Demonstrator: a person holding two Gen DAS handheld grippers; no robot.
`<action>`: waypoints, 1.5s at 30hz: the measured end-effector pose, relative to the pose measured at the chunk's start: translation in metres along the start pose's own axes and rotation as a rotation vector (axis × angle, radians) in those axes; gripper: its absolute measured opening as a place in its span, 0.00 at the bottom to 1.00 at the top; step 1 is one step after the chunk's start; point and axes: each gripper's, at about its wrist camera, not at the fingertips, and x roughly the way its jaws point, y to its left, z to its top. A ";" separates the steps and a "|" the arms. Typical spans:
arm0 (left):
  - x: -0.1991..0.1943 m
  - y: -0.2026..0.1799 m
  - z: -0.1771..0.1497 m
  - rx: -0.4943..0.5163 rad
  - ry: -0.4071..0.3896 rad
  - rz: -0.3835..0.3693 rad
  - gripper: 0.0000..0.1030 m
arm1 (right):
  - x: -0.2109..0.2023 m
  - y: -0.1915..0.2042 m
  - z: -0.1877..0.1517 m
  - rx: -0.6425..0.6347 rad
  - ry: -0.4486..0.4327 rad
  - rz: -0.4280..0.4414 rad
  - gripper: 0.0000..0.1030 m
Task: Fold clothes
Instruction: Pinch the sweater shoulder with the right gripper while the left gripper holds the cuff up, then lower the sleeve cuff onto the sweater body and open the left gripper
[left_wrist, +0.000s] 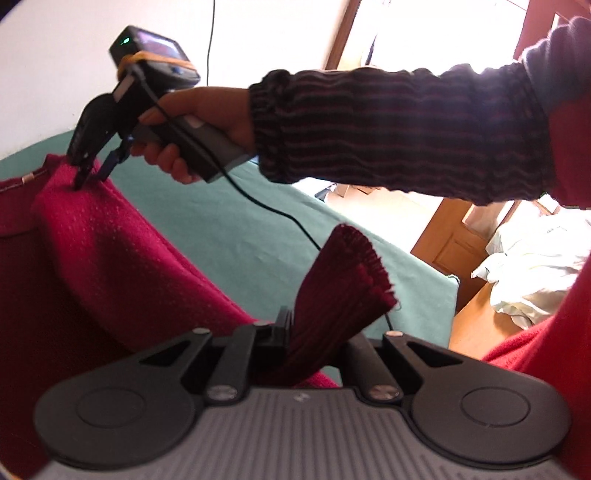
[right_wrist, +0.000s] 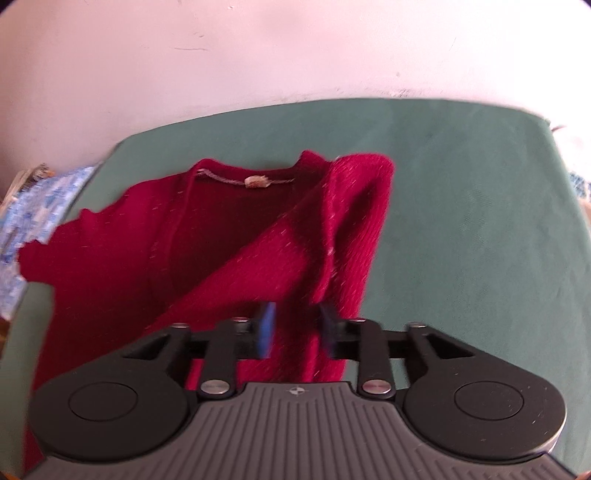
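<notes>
A crimson knitted sweater (right_wrist: 229, 251) lies on the green-covered table (right_wrist: 461, 221), neck label (right_wrist: 255, 181) toward the wall, its right side folded over into a raised ridge. My right gripper (right_wrist: 297, 328) hangs just above that fold with its blue-padded fingers (right_wrist: 266, 328) apart; fabric lies beneath the gap and neither pad presses it. From the left wrist view the right gripper (left_wrist: 92, 173) tips down onto the sweater's (left_wrist: 110, 258) shoulder. My left gripper (left_wrist: 291, 321) is shut on the ribbed dark red cuff (left_wrist: 343, 273), which sticks up between its jaws.
A striped sleeve (left_wrist: 388, 136) and hand hold the right gripper, its cable (left_wrist: 266, 210) trailing over the table. A blue patterned cloth (right_wrist: 37, 206) lies at the table's left end. A white cloth heap (left_wrist: 535, 273) and a wooden door (left_wrist: 454, 251) are beyond the right edge.
</notes>
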 end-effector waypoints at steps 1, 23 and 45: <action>0.002 0.000 -0.001 0.002 0.002 0.002 0.02 | -0.001 0.000 -0.003 -0.004 0.005 0.006 0.37; 0.011 -0.002 -0.026 0.027 0.095 0.035 0.26 | -0.033 0.029 -0.037 -0.066 -0.063 0.061 0.22; -0.051 0.113 -0.003 0.126 -0.017 0.604 0.09 | -0.056 0.047 -0.096 -0.103 0.075 0.187 0.22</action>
